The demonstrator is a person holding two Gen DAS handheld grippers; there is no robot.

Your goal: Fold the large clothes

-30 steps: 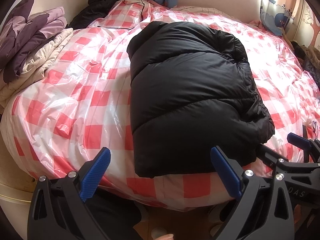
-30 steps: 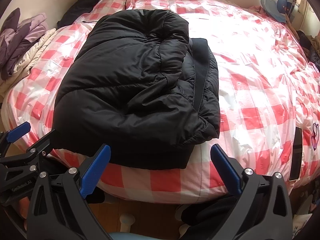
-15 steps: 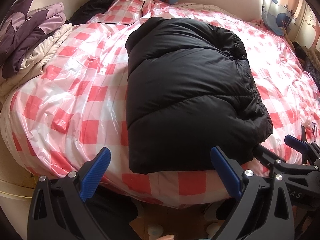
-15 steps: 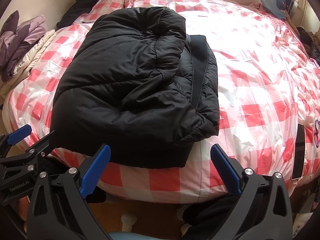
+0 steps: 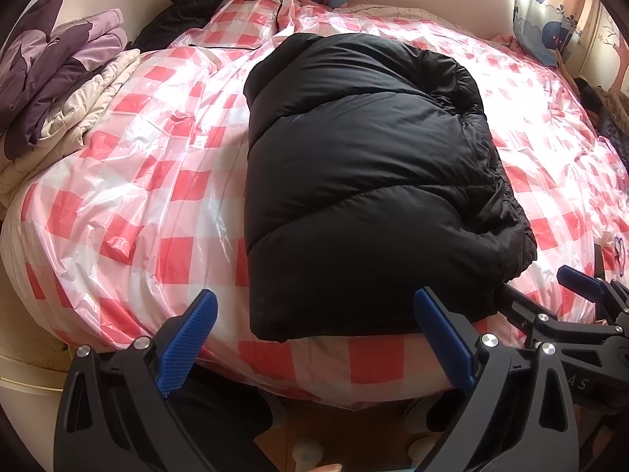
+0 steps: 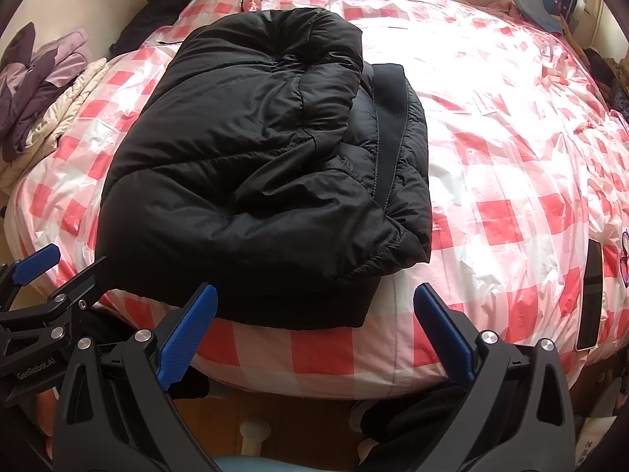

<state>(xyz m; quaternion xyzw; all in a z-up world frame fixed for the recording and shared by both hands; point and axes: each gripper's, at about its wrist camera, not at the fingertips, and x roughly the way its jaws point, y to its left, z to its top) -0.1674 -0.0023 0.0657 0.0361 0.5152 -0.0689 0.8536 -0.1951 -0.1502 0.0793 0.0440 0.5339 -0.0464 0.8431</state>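
Two grippers: the left gripper (image 5: 314, 338) and the right gripper (image 6: 314, 334) both have their jaws wide apart, holding nothing.
Coat: the black puffy coat (image 6: 255, 165) lies folded on the checked bed cover (image 6: 491, 204).
Do it well: I think press the puffy top flat, gently, so the fold stays.

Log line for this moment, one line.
black puffer jacket: folded on checkered bed cover | left gripper: open, empty | right gripper: open, empty
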